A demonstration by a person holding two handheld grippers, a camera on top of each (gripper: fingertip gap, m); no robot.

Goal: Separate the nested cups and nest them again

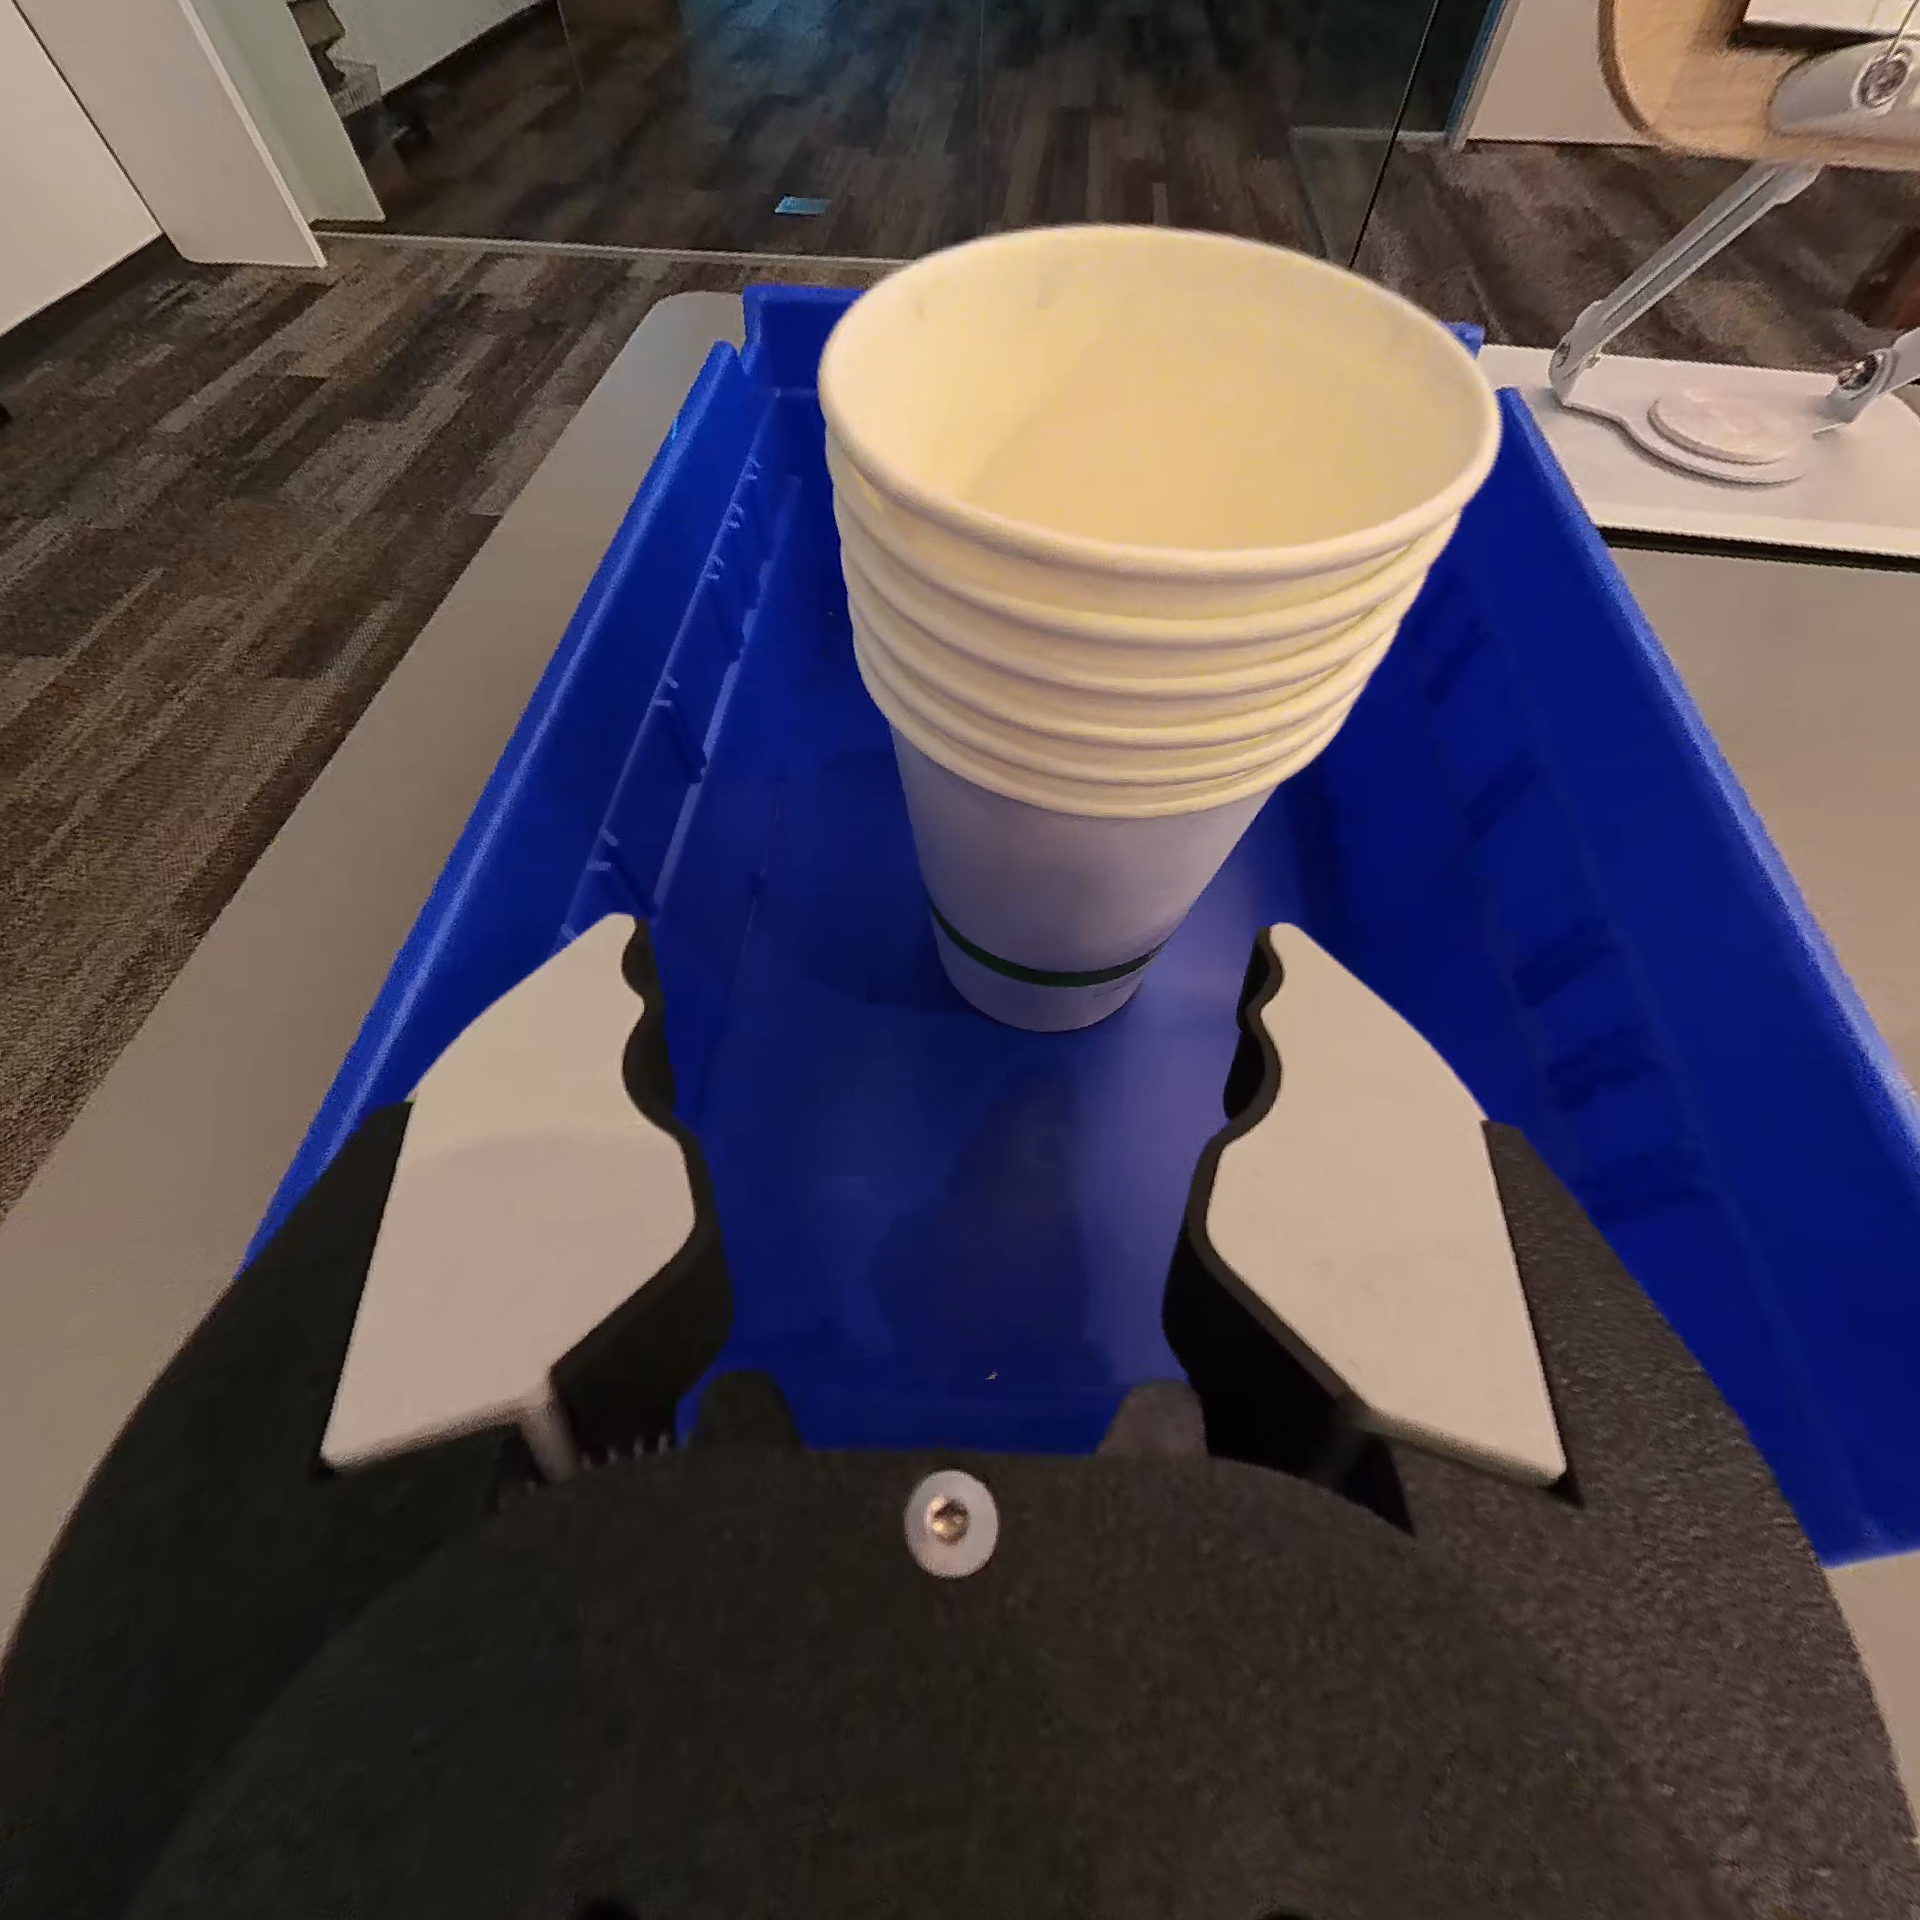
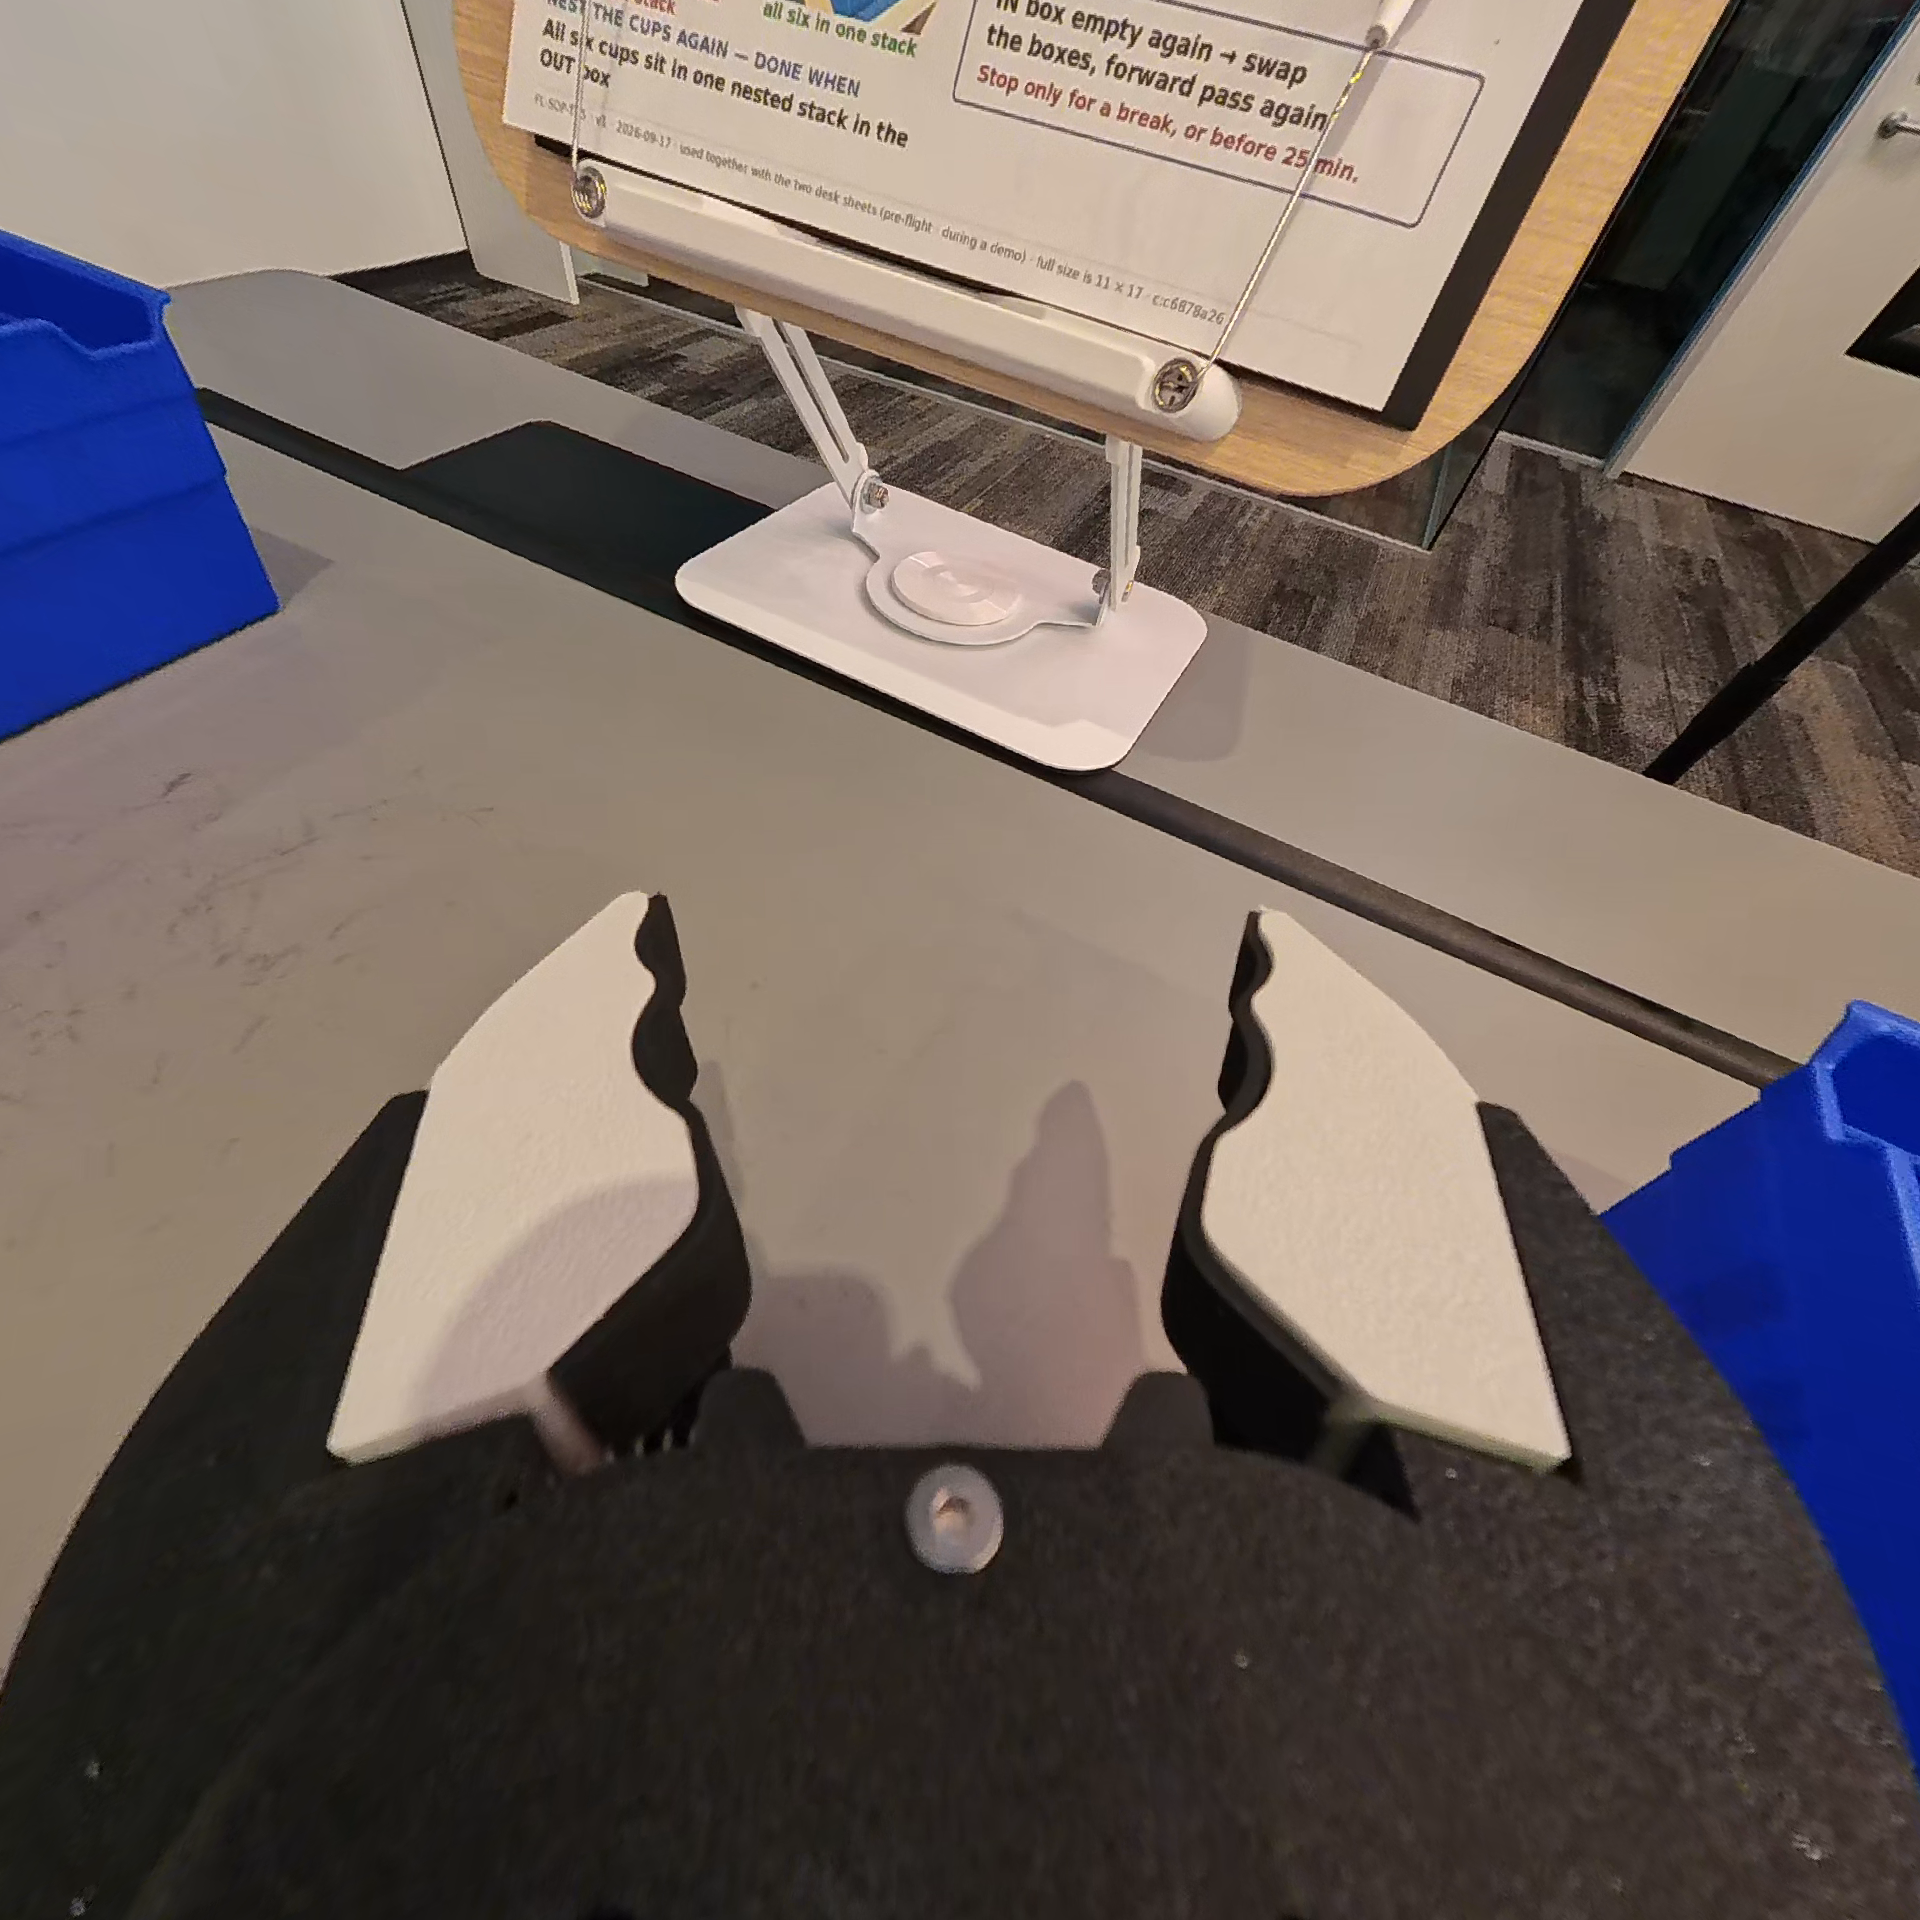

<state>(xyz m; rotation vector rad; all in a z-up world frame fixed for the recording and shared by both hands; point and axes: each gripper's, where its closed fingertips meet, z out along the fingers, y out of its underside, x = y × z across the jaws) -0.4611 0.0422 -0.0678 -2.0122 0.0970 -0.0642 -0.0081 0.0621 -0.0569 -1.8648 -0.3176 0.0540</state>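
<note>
The left gripper (image 1: 951, 935) hangs over the near end of a blue bin (image 1: 1558, 831), its jaws spread wide and holding nothing. At twelve o'clock from it, a stack of nested paper cups (image 1: 1122, 644) stands upright on the bin floor, apart from the fingertips. The bin rests on a grey table (image 1: 312, 1039), with dark wood-pattern flooring (image 1: 208, 468) and glass walls beyond. The right gripper (image 2: 956, 904), equally wide open and empty, hovers over bare tabletop. At twelve o'clock stands a white stand (image 2: 935, 623) carrying a board with printed sheets; blue bin corners show at ten and three o'clock, perhaps two separate bins.
</note>
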